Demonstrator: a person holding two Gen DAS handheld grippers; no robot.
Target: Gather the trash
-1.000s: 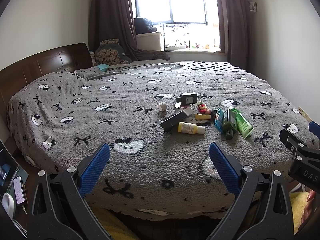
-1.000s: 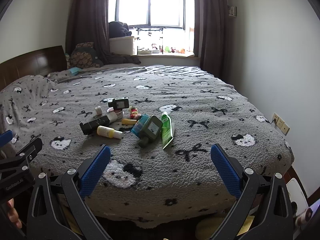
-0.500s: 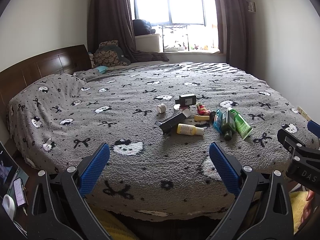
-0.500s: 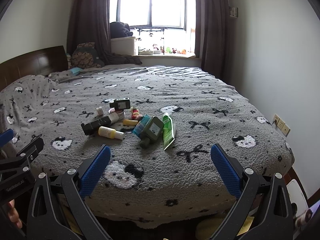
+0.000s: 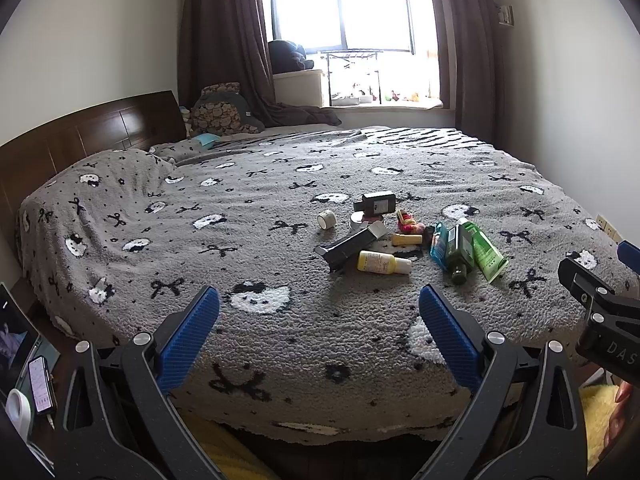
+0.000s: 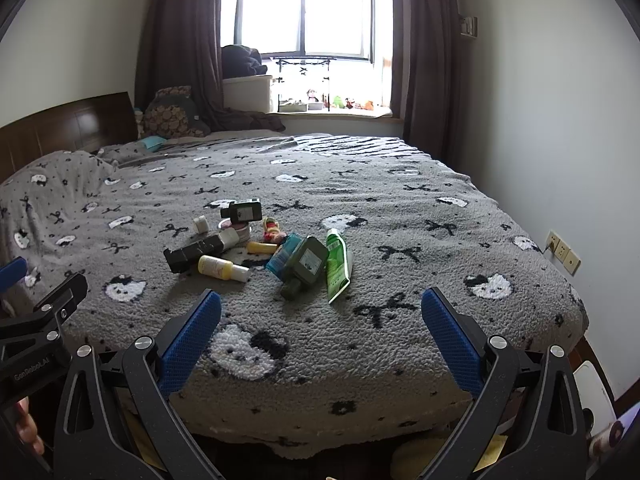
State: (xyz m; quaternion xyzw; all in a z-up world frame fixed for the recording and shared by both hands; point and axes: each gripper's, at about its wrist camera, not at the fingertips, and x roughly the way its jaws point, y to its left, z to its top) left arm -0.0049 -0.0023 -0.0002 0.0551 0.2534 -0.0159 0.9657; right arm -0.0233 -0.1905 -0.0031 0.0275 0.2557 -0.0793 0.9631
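— What did your left wrist view show?
— My left gripper (image 5: 319, 332) stood wide, empty, at the bed's (image 5: 280, 340) near edge; the trash pile (image 5: 404, 236) lay mid-bed.
— And the right wrist view?
— My right gripper (image 6: 321, 334) was wide too, the pile (image 6: 260, 248) ahead-left.

It was a home bedroom: a wide bed (image 5: 280, 320) under a grey fleece blanket (image 6: 400, 216) (cat faces and bows), a dark wooden headboard (image 5: 100, 132), brown curtains (image 6: 180, 40) framing a bright window (image 6: 304, 16).
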